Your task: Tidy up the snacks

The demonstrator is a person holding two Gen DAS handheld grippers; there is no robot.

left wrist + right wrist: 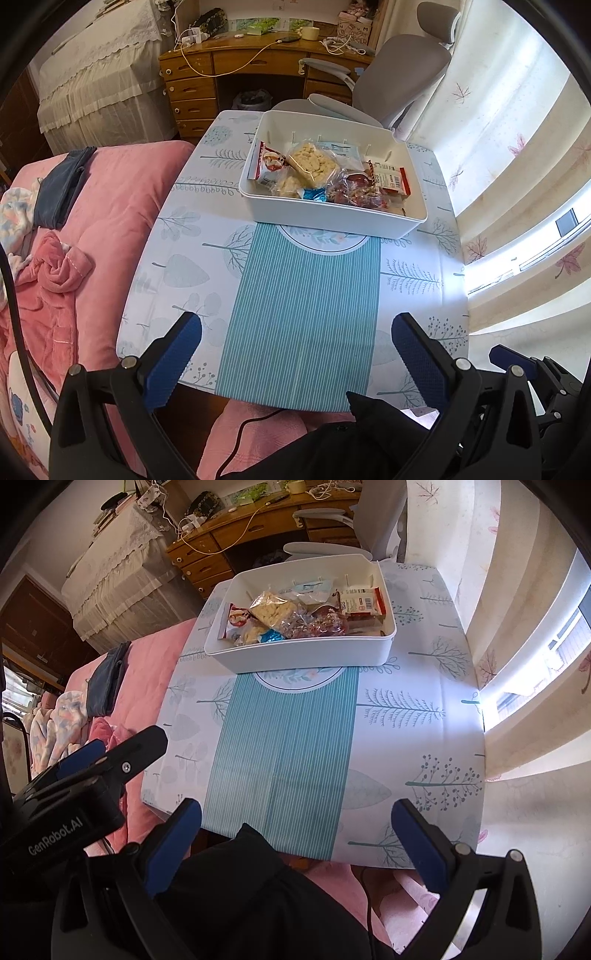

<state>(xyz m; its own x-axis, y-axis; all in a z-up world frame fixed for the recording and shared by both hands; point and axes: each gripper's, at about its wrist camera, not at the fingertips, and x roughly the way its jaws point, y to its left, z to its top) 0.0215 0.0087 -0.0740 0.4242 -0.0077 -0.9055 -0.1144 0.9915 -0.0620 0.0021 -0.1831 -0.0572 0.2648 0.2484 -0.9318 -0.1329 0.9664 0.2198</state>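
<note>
Snacks [325,173] lie gathered in the white bin [332,218] at upper centre, on the table [413,273]. Left tool [295,354] and right tool [295,834], both released and empty, hang at the lower frame, likely because sorting is finished.

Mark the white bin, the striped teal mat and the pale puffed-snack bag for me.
white bin [325,218], left wrist view, near wall.
striped teal mat [303,314], left wrist view, bare middle.
pale puffed-snack bag [271,613], right wrist view, bag's centre.
</note>
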